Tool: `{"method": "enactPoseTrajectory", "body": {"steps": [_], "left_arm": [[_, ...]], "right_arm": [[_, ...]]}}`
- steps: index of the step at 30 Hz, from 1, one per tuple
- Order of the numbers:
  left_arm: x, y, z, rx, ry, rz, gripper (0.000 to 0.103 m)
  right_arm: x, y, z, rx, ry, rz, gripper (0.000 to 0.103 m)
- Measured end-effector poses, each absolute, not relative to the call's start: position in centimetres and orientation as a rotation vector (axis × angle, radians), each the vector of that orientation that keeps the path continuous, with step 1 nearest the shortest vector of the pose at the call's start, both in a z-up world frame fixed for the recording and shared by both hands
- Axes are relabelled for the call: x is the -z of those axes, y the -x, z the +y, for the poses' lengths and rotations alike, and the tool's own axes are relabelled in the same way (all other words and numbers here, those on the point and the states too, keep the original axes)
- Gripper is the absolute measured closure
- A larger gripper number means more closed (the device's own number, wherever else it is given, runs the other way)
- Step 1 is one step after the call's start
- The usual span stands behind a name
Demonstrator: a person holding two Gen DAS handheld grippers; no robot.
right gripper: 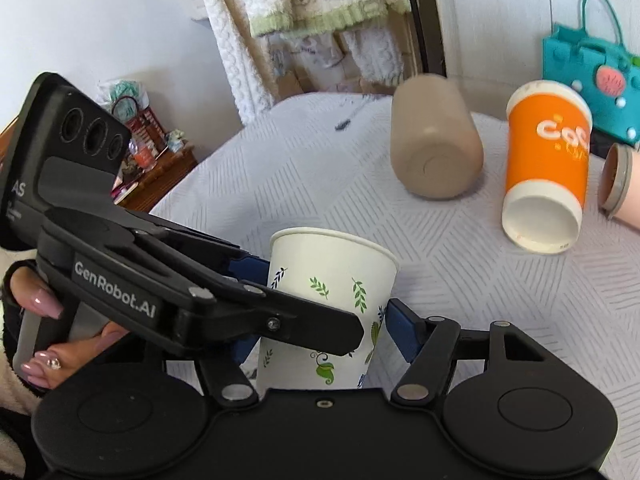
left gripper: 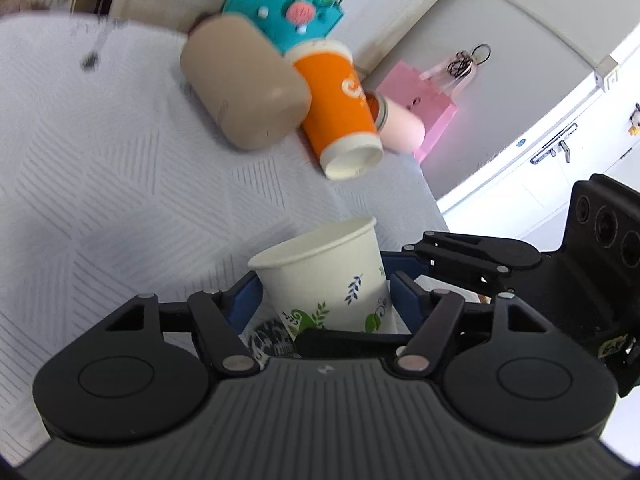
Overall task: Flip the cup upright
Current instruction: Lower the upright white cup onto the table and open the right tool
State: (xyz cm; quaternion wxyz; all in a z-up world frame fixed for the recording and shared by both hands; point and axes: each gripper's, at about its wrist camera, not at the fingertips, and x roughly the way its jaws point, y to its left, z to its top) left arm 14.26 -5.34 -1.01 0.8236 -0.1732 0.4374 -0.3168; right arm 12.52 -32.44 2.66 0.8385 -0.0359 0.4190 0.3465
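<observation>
A white paper cup with a leaf print (left gripper: pixel 324 276) stands mouth up, close in front of both cameras; it also shows in the right wrist view (right gripper: pixel 332 292). My left gripper (left gripper: pixel 320 296) has its blue pads on both sides of the cup and is shut on it. My right gripper (right gripper: pixel 320 328) also has its blue pads against the cup's sides. The left gripper's body (right gripper: pixel 160 280) crosses in front of the cup in the right wrist view. The cup's base is hidden.
An orange paper cup (right gripper: pixel 544 168), a beige tumbler (right gripper: pixel 436 144) and a pink tumbler (right gripper: pixel 624 188) lie on their sides on the white quilted surface (right gripper: pixel 304 184). A teal bag (right gripper: pixel 592 68) and a pink bag (left gripper: pixel 424 100) stand behind them.
</observation>
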Motion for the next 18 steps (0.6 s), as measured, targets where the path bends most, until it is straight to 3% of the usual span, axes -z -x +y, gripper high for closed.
{"method": "enactPoseTrajectory", "body": {"steps": [18], "left_arm": [[-2.3,-13.1,-4.0,0.597,0.070,0.544,0.042]], "right_arm": [[-2.3,-12.2,-29.3,-0.687,0.301,0.425,0.031]]}}
